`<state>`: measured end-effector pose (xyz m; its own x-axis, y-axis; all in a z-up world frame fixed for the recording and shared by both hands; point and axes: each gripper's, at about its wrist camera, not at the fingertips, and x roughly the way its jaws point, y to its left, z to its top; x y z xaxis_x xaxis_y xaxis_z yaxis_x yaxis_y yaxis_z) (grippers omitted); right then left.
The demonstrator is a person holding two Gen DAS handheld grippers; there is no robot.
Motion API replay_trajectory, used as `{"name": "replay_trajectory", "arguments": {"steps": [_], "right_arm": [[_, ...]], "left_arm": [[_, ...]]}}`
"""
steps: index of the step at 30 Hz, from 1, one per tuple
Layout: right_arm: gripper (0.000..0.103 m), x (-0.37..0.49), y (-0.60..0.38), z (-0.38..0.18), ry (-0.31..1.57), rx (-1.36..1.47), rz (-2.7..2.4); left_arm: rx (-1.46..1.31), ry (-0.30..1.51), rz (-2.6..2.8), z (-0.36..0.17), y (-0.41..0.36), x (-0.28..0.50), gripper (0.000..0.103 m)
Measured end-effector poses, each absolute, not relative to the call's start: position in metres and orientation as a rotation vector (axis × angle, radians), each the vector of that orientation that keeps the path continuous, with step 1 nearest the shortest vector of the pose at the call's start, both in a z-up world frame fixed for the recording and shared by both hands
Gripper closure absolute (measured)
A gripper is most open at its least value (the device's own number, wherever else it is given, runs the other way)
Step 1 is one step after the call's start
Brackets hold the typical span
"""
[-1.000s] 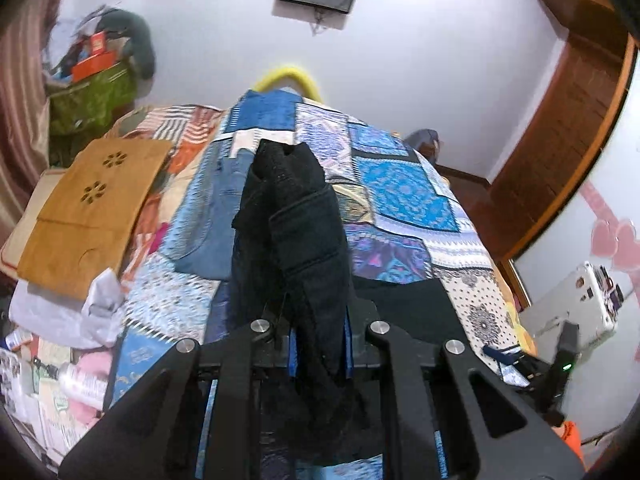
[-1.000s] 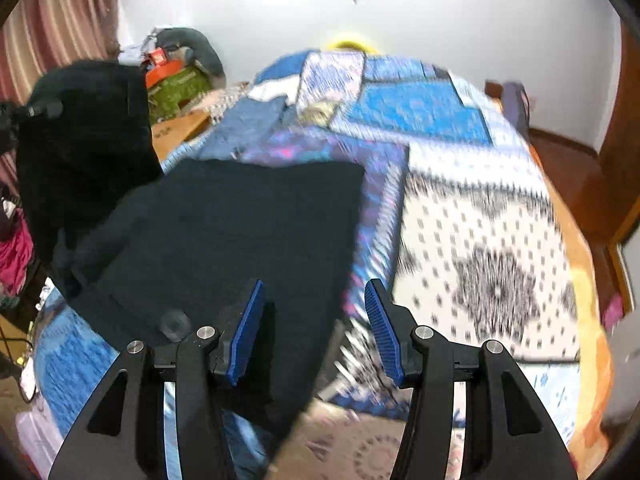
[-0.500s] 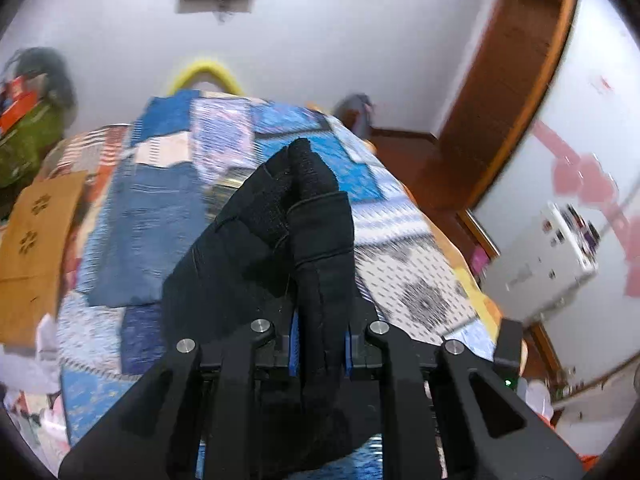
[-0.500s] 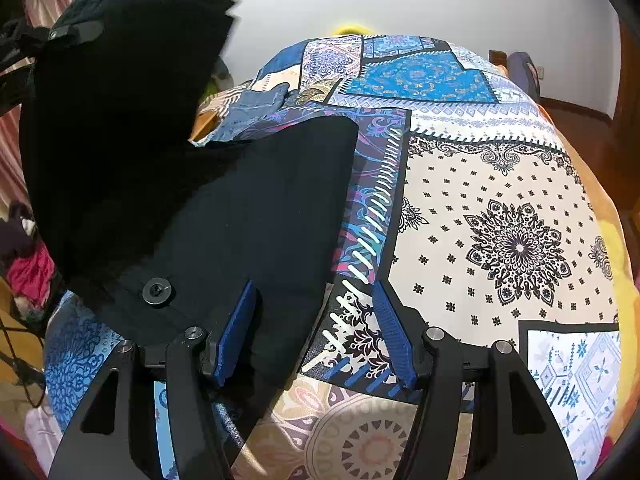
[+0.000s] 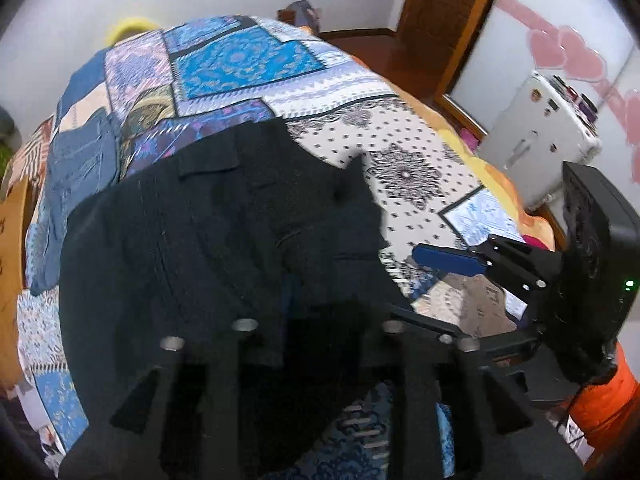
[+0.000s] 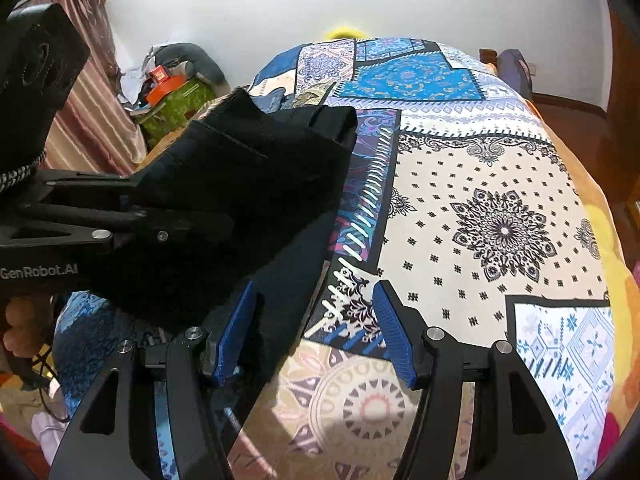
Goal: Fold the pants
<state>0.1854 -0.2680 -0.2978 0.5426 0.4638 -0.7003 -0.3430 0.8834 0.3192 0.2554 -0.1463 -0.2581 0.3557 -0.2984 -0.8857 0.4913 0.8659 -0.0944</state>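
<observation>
Black pants [image 5: 224,220] lie on the patchwork bedspread [image 5: 400,136], partly folded over themselves. My left gripper [image 5: 316,312] is shut on an end of the pants and holds it low over the rest of them; the cloth hides its fingertips. In the right wrist view the left gripper [image 6: 132,216] comes in from the left with the black cloth [image 6: 248,168] bunched in it. My right gripper [image 6: 316,332] is open and empty at the pants' right edge, its left pad [image 6: 236,332] over the cloth. It also shows in the left wrist view [image 5: 452,260].
Blue jeans [image 5: 76,168] lie on the bed to the left of the pants. A white case [image 5: 536,140] stands to the right of the bed. A cluttered green box [image 6: 172,96] and a striped curtain [image 6: 88,112] are at the far left.
My left gripper has swung the held end of the pants down and to the right over the spread part. The right gripper has stayed open at the pants' near right edge.
</observation>
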Motion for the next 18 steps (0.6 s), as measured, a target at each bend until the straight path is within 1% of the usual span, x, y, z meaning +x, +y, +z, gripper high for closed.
{"name": "replay_trajectory", "arguments": {"steps": [1,2,3,9,11,15,18], "right_arm": [[0.046,0.185,-0.269,-0.297,0.875,0.152,0.478],[0.046,0.182,-0.270,-0.296,0.875,0.153,0.473],[0.046,0.181,-0.270,-0.294,0.874,0.154,0.471],[0.045,0.172,-0.275,-0.288,0.868,0.142,0.451],[0.045,0.167,-0.275,-0.286,0.863,0.133,0.449],[0.045,0.161,-0.273,-0.285,0.859,0.143,0.466],[0.045,0.163,-0.267,-0.288,0.876,0.163,0.502]], "left_arm": [[0.203,1.101,-0.521,-0.255,-0.148,0.254,0.035],[0.201,1.095,-0.518,-0.250,-0.147,0.253,0.022],[0.189,1.074,-0.501,-0.245,-0.143,0.256,0.021],[0.111,0.972,-0.373,-0.201,-0.092,0.282,0.020],[0.133,0.941,-0.301,-0.194,-0.068,0.304,0.015],[0.181,0.977,-0.172,-0.210,-0.033,0.352,0.015],[0.208,1.049,-0.107,-0.240,-0.013,0.390,0.015]]}}
